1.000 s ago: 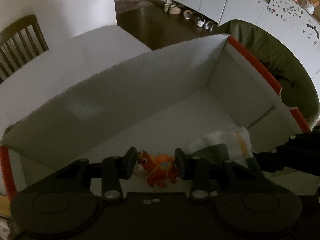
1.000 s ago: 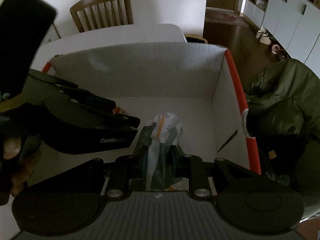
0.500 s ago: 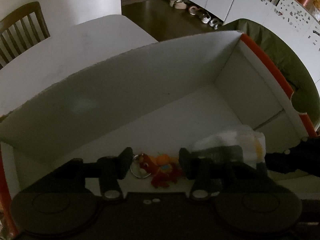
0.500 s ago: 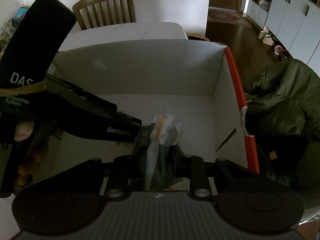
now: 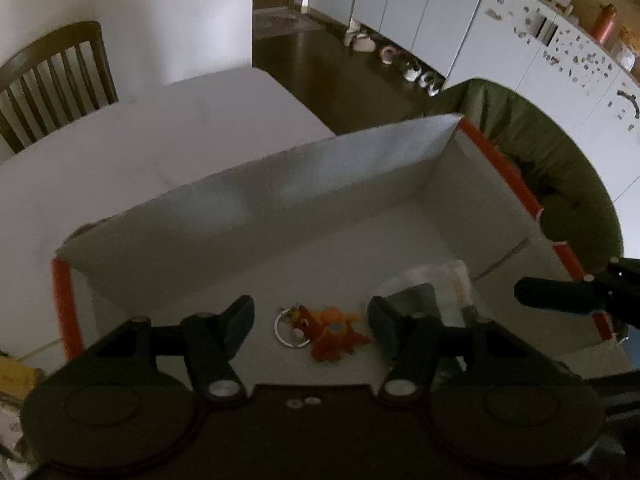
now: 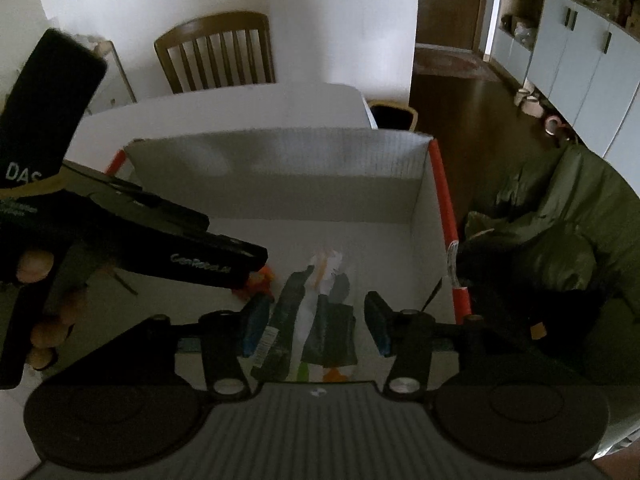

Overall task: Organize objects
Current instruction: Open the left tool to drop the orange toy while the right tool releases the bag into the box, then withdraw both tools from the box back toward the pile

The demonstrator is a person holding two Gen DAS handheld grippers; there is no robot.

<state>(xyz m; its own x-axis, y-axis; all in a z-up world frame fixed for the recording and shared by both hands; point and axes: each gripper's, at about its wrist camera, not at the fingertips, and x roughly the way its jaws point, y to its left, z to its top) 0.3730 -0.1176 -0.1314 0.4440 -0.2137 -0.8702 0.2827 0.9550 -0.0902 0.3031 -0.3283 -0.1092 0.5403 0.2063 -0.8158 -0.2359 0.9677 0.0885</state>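
White cardboard box (image 5: pixel 280 200) holds our orange toy keychain (image 5: pixel 328 332) and snack packet (image 6: pixel 316 320), left claw (image 5: pixel 310 320) and right claw (image 6: pixel 312 322) just opening clear of them, so next we fetch more.

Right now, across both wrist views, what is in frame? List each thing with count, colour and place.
Box: one, white with orange edges, on the table.
Toy keychain: one, orange, on the box floor below the left gripper.
Snack packet: one, green and white, on the box floor beside the toy.
Table: one, white, under the box.
Chair: one, brown wood, behind the table.
Jacket: one, olive green, right of the box.
Left gripper: black, open, nothing gripped.
Right gripper: black, open, astride the packet.
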